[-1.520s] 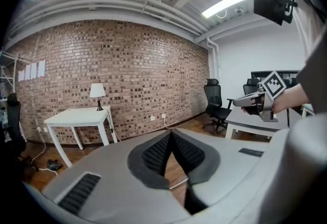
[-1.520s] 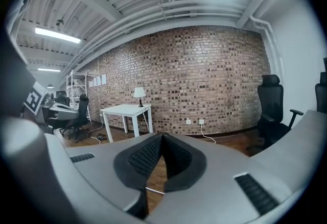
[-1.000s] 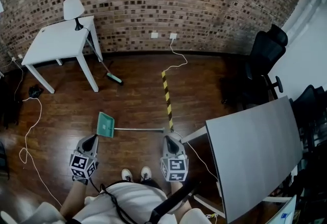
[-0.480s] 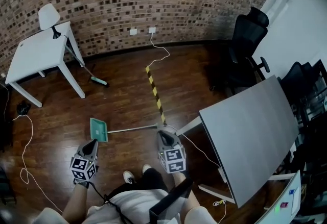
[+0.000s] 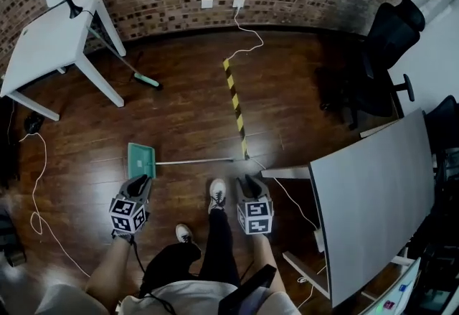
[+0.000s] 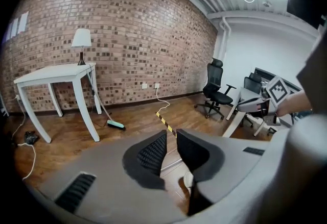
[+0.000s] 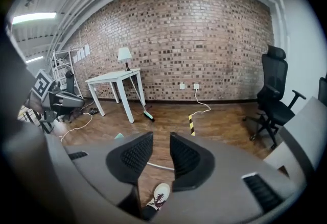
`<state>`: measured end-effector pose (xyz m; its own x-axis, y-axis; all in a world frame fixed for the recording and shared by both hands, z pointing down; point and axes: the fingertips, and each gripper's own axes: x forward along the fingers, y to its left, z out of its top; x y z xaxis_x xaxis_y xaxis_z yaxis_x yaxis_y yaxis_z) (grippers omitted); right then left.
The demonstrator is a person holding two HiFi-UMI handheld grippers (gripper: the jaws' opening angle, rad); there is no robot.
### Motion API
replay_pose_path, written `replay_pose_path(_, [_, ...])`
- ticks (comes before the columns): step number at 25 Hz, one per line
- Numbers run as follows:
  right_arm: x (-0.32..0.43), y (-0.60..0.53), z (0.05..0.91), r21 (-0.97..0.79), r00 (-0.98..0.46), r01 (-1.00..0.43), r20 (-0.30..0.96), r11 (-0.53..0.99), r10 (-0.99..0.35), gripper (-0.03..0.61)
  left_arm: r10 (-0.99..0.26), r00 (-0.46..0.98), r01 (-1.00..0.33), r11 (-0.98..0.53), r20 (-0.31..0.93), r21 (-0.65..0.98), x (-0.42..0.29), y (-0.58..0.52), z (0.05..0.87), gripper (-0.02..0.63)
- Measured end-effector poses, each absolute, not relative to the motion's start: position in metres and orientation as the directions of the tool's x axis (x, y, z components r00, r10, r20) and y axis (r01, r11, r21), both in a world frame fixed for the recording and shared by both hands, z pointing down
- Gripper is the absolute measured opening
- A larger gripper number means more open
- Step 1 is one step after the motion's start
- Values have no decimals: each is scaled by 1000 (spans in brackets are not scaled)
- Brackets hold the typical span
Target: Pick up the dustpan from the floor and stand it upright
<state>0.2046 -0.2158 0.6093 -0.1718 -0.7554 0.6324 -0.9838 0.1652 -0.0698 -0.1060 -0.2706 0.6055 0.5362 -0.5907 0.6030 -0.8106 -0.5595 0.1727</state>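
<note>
You have dropped toward the floor (image 5: pixel 179 120), and both tools now hover just short of the dustpan (image 5: pixel 141 160), which lies flat. The left hand-held gripper (image 5: pixel 140 181) is slightly parted and empty. The right hand-held gripper (image 5: pixel 251 181) is opening with nothing between its jaws. The pickup looks close.
</note>
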Motion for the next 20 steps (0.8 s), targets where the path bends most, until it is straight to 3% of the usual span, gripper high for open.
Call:
replay_pose_path(7, [245,-260,722,-80,-188,-980,690,184,-700,115,-585,513,-841,-488,628,233,-73,-342,699,75])
replay_pose_path(9, [261,-269,765,-77,-176,-982,713,173,-679,171,-564,515,-838,-488,645,243,-65,-352,735,75])
replay_pose_path(13, [281,-298,844,-71,-172,-982,732,176,-659,176,-532,506,-849,-447,679,282,-51,-369,812,75])
replay_pose_path(18, [306,-312,940,-116,-108,-993,735,32,-669,175,-494,478,-857,-443,726,263,-37,-381,914,61])
replay_pose_path(20, [308,-314,973,-99,-104,-994,740,45,-665,175,-497,480,-856,-447,723,262,-29,-387,950,35])
